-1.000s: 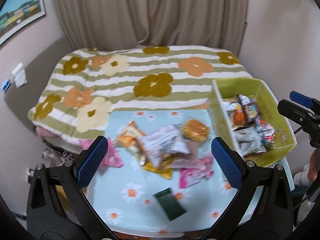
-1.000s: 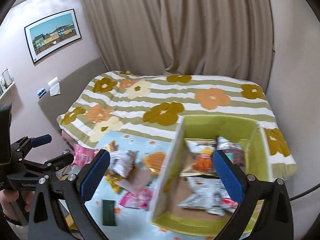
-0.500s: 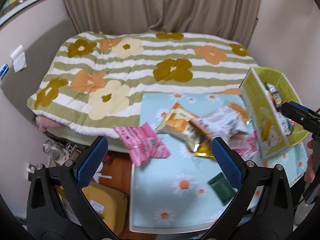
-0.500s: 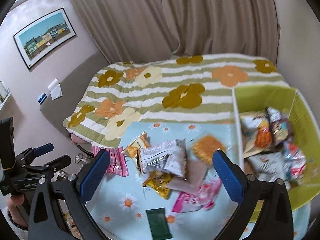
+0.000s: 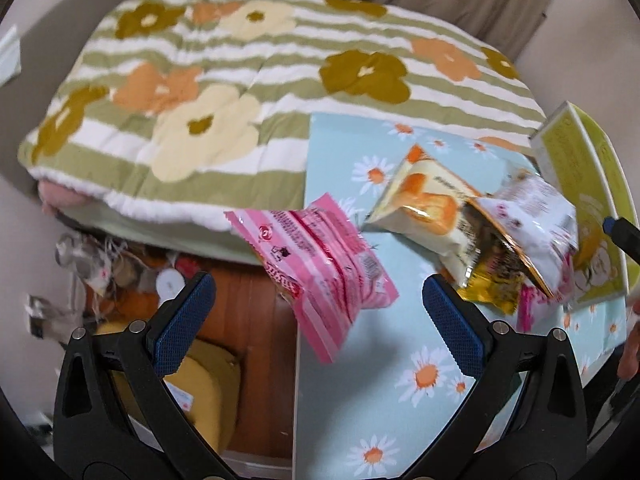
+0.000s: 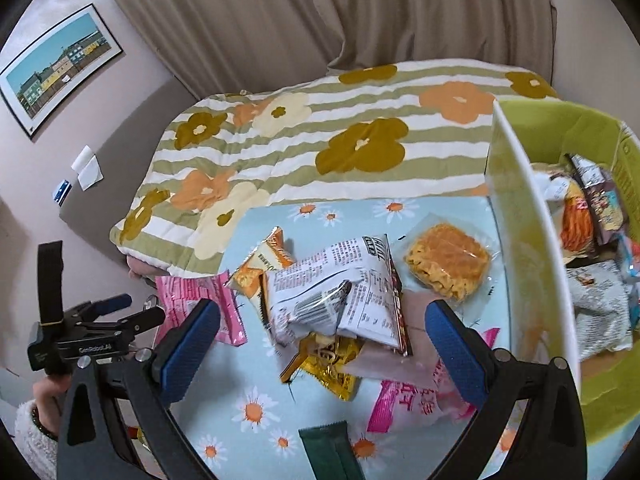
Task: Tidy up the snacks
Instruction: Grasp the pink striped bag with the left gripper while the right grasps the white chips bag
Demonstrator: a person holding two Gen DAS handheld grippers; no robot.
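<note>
Both claws gape wide, empty. The pink snack packet [image 5: 320,264] overhangs the tabletop's [image 5: 384,412] left edge, long axis diagonal between the left claw [image 5: 316,316] fingers.

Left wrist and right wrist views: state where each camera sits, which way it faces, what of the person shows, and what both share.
Left wrist: sits on the left gripper, looking forward and down at the table's left edge, where the pink snack packet overhangs; jaws open, a fingertip at the right border.
Right wrist: sits on the right gripper, facing the snack pile and green bin; jaws open, a hand and white sleeve low left.
Shared: the pink snack packet, the pile, the bin, the floral bed cover.
</note>
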